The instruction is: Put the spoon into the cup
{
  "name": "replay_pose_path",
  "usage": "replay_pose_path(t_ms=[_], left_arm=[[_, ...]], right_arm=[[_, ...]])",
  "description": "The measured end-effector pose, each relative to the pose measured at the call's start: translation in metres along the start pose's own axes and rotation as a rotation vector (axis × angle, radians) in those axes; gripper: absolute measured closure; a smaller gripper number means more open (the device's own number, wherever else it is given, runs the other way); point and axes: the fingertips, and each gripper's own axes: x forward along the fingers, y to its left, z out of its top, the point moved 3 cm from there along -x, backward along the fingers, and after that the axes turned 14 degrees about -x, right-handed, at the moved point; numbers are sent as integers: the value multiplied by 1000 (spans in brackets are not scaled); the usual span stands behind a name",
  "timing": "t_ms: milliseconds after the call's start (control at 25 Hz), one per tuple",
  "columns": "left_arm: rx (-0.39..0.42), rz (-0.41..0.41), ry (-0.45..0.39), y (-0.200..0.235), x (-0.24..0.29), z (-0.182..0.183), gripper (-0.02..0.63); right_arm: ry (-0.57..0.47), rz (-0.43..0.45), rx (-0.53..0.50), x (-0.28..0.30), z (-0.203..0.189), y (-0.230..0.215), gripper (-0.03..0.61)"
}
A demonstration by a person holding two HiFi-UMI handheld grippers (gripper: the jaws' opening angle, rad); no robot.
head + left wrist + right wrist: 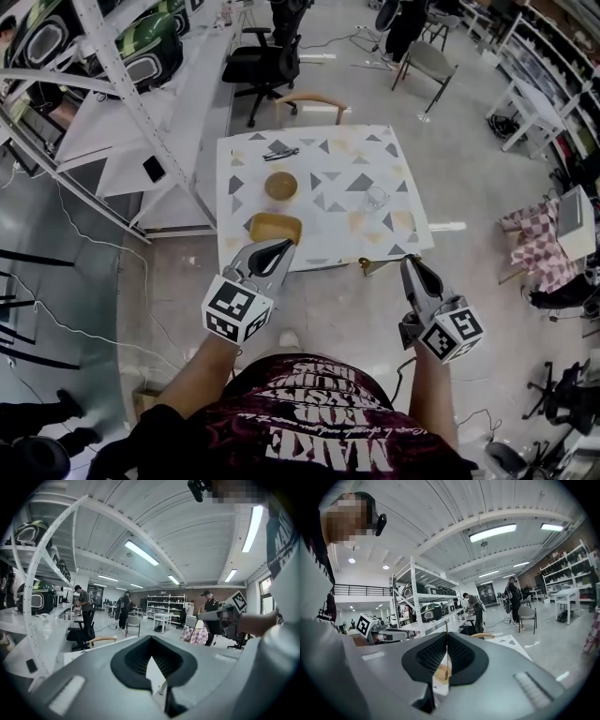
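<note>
From the head view I looked steeply down at a square desk [361,239] with a triangle-patterned cloth, in the middle of the frame. The spoon [280,151], a small dark utensil, lay near the desk's upper left corner. The cup [375,197], a clear glass, stood well apart from it toward the right edge. A round tan bowl [280,185] and a yellowish plate [275,228] sat between the spoon and me.

The left gripper [279,247] hovered over the desk's near edge just by the plate, and the right gripper [410,262] was short of the lower right corner. Both had their fingers together on nothing.

I judged the reach for the spoon had not begun. To do it well, I should spread the fingers early, pass above the bowl and plate, and close across the handle.
</note>
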Motion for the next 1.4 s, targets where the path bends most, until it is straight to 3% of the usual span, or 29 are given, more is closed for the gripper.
replay_pose_path(t_ms=[440, 640, 960, 1400], left_arm=[[-50, -41, -31, 37, -8, 2, 614], [-127, -58, -72, 47, -26, 3, 614], [-59, 23, -105, 57, -51, 4, 614], [-26, 36, -81, 51, -32, 3, 614]], right_arm=[[67, -19, -31, 22, 11, 24, 545], [99, -4, -48, 25, 11, 35, 545], [85, 29, -92, 38, 25, 42, 545], [57, 35, -58, 43, 18, 20, 545]])
